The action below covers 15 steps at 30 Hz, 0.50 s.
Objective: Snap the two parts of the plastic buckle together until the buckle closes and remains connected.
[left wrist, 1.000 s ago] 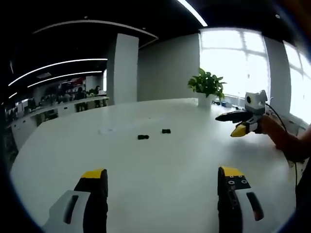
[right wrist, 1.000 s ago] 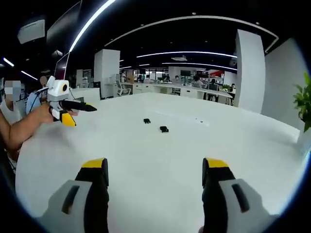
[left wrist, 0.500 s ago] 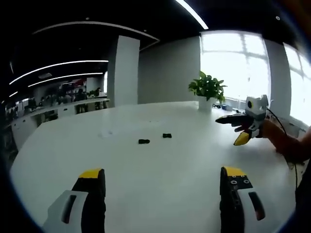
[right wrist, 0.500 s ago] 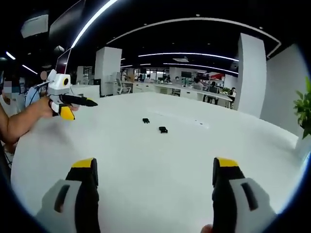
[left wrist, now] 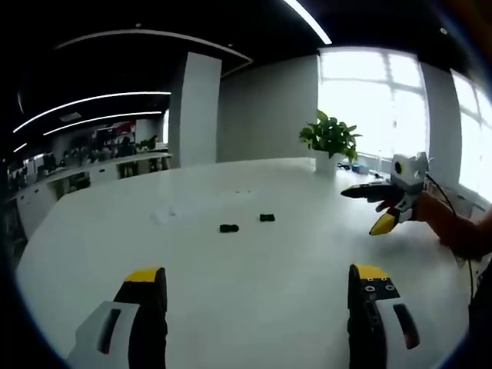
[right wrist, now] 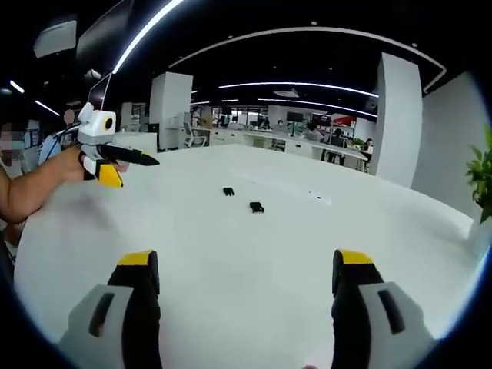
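Note:
Two small black buckle parts lie apart on the white table (left wrist: 192,257): one (left wrist: 228,228) to the left, the other (left wrist: 267,218) a short gap to its right. In the right gripper view they sit as one part (right wrist: 228,191) farther off and one (right wrist: 257,207) nearer. My left gripper (left wrist: 257,275) is open and empty, well short of them. My right gripper (right wrist: 246,259) is open and empty too, also at a distance. Each gripper hangs above the table in the other's view, hand-held: the right gripper (left wrist: 360,210) and the left gripper (right wrist: 137,172).
A potted green plant (left wrist: 329,134) stands at the table's far edge by bright windows; its leaves (right wrist: 483,173) reach into the right gripper view. A person's forearm (right wrist: 34,192) comes in from the left. Office desks and pillars lie beyond the table (right wrist: 231,315).
My right gripper's jaws have spread wider than a second ago. Both views have shifted slightly with the hands. The buckle parts lie where they were.

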### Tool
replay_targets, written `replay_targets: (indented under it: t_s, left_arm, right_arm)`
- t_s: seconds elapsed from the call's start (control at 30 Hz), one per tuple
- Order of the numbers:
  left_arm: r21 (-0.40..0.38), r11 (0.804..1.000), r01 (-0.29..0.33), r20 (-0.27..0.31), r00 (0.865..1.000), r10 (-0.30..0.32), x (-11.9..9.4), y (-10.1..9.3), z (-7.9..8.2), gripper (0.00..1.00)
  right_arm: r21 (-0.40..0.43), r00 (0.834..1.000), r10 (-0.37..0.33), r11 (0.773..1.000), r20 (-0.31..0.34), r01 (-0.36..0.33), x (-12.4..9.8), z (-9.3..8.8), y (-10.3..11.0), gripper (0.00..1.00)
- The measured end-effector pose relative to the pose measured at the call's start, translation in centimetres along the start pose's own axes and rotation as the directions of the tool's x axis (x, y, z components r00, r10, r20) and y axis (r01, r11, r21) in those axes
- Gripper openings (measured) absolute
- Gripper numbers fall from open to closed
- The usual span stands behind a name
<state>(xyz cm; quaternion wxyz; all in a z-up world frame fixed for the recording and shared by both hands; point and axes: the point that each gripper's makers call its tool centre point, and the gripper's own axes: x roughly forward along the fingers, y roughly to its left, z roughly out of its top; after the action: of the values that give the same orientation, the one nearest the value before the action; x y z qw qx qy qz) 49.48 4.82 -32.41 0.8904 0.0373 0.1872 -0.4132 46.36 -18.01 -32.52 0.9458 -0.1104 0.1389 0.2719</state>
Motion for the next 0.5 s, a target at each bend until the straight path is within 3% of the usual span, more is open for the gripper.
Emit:
replay_targets:
  t_s: [0.33, 0.5]
  left_arm:
    - [0.037, 0.999, -0.003, 0.003, 1.0, 0.003, 0.5, 0.0, 0.4, 0.97]
    - [0.019, 1.0, -0.006, 0.0, 1.0, 0.006, 0.4, 0.5, 0.3, 0.97]
  right_arm:
    - [-0.036, 1.0, 0.018, 0.999, -0.02, -0.018, 1.3, 0.3, 0.0, 0.89]
    - [-0.03, 0.999, 0.026, 0.999, -0.022, -0.026, 1.5, 0.3, 0.5, 0.87]
